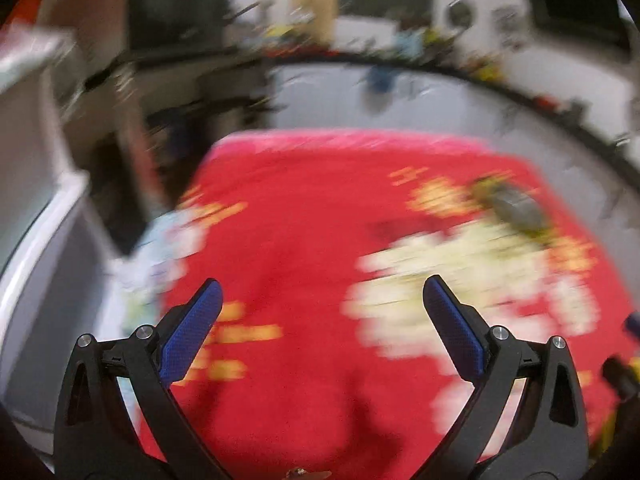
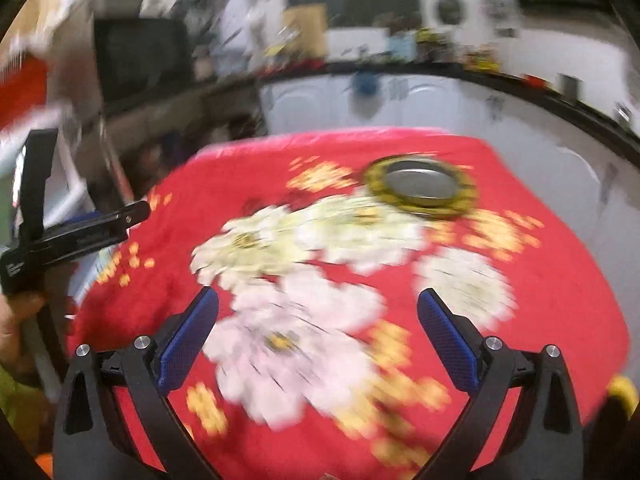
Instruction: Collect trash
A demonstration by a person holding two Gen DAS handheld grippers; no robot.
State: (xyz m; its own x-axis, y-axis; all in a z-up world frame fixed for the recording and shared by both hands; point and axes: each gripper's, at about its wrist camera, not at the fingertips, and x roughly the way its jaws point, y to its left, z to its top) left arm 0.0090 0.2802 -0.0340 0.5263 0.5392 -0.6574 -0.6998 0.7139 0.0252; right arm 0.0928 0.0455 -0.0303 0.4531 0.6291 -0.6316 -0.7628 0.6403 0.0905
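Both the left claw (image 1: 322, 300) and right claw (image 2: 318, 308) hanging wide open and empty over the red cloth (image 2: 552, 280), risking, amid blur, grabbing cloth instead of the far-right round lid-like trash (image 2: 420, 190).

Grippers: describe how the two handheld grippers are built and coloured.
Both match. The left gripper and right gripper each have black, angular plastic arms with triangular cut-outs and round silver bolt heads at the joints. Their fingers carry blue textured pads on the inner faces. No cables show; any sleeve is too blurred to describe.
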